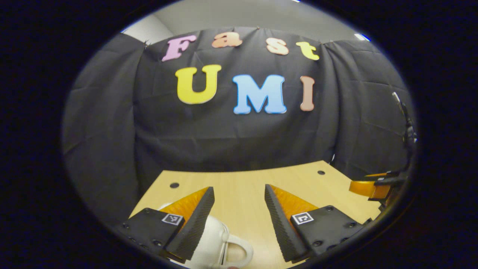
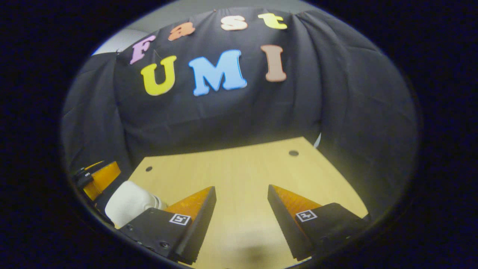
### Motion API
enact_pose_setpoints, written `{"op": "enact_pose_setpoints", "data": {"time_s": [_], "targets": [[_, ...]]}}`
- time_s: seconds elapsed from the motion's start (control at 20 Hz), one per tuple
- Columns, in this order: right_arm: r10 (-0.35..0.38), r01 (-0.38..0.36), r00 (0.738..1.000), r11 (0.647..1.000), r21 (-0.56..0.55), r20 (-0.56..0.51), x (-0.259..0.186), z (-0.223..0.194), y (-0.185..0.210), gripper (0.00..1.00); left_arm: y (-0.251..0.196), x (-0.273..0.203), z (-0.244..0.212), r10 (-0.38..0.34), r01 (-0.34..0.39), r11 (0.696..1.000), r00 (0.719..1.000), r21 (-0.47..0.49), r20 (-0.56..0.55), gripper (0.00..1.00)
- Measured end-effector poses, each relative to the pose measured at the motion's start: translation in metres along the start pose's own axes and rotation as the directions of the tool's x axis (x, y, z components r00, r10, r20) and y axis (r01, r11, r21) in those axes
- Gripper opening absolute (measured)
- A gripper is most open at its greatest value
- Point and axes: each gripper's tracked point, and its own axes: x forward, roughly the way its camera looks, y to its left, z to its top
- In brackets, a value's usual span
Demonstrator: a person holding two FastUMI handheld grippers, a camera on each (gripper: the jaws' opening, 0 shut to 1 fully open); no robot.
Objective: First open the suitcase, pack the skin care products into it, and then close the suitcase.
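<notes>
A white rounded object with a loop handle (image 1: 220, 243), possibly the small suitcase, lies on the wooden table (image 1: 298, 175) at the bottom of the left gripper view. It is partly hidden under the left finger. My left gripper (image 1: 239, 187) hovers open just above it, with nothing between the fingers. In the right gripper view the same white object (image 2: 129, 201) lies to the lower left, beside my left finger. My right gripper (image 2: 241, 188) stands open over bare tabletop (image 2: 239, 164). I cannot make out any skin care products.
The other gripper (image 1: 373, 186) shows at the far right edge of the left gripper view, and at the far left (image 2: 97, 177) of the right gripper view. Black cloth walls close off the table's back and sides. Small dark holes (image 2: 293, 152) dot the tabletop.
</notes>
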Motion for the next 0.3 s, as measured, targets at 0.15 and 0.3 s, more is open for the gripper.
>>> {"op": "enact_pose_setpoints", "data": {"time_s": [0.15, 0.3], "targets": [[-0.015, 0.033, 0.953, 0.998, -0.054, 0.302, -0.008, 0.075, -0.006, 0.88, -0.029, 0.004, 0.056, -0.005, -0.010, 0.997, 0.980, 0.073, 0.200, 0.92], [-0.016, 0.115, 0.883, 0.976, -0.184, 0.469, -0.024, 0.079, -0.003, 0.92, -0.071, 0.013, 0.047, -0.028, 0.007, 0.995, 0.978, 0.101, 0.208, 0.93]]}}
